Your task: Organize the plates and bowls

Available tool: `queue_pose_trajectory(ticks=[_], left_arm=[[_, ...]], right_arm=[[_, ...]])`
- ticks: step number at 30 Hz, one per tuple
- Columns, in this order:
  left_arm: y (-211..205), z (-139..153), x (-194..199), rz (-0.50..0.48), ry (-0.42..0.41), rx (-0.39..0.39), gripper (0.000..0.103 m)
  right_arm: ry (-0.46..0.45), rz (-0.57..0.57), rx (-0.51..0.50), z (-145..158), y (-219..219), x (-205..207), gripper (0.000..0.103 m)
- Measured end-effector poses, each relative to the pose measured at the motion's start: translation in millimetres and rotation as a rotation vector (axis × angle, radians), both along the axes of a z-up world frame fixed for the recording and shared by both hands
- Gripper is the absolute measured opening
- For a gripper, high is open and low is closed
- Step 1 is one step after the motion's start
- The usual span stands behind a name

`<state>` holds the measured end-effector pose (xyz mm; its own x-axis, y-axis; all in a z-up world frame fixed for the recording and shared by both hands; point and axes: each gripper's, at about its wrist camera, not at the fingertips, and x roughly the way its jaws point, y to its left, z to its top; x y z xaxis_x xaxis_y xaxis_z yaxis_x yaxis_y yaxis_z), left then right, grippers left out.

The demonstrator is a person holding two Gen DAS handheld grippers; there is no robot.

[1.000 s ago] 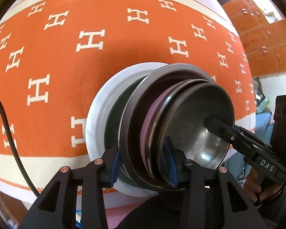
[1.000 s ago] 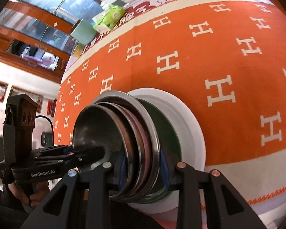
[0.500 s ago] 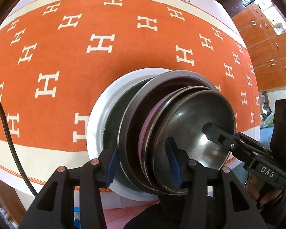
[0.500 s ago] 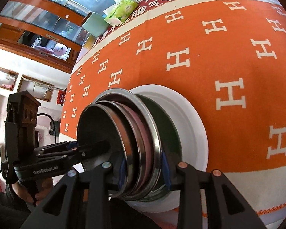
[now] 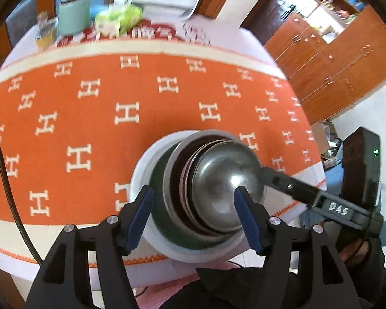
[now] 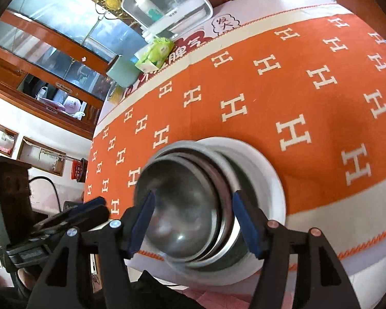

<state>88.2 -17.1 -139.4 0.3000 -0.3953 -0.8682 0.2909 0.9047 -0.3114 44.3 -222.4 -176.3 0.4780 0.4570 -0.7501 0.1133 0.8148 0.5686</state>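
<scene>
1. Far table edge is motion-blurred in the left wrist view: green packet [image 5: 118,20], mint canister [image 5: 73,11] and red print on the cloth unreadable.
2. Stack [image 5: 205,190]: only rims of the lower dishes show, count unclear.
3. Right gripper [image 5: 263,173] fingertips hidden behind the top bowl [image 5: 226,180].

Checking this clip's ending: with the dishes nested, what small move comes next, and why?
Probably draw both grippers clear. The stack of bowls sits nested on the white plate, and the left gripper and right gripper are opening, pads off the rims.
</scene>
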Motion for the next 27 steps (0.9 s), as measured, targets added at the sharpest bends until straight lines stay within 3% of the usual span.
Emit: queue_pose_trajectory(ticks=[4,8,10,15,19,23,27], left_arm=[[20,15,-15,0.023,-0.043,-0.005,0.065],[39,27,-31,0.057,-0.104,0.021,0.071],[50,30,-42,0.067,-0.148,0.024,0.073],[69,36,-63,0.110,-0.164,0.025,0.073],[67,49,-77,0.113,-0.208,0.036,0.076],[57,66,-86,0.134,-0.237,0.043,0.077],[41,83,-93,0.132,-0.251,0.033,0.087]], right_arm=[[-0.036,-0.015,-0.043,11,17,-24,0.064],[-0.076,-0.046,-0.125,21,33,-51,0.079],[-0.085,-0.050,-0.155,23,38,-65,0.082],[-0.109,-0.044,-0.228,35,41,-84,0.086],[-0.165,-0.008,-0.314,58,38,-94,0.093],[-0.143,0.025,-0.368,76,33,-96,0.094],[-0.152,0.057,-0.378,101,27,-111,0.096]])
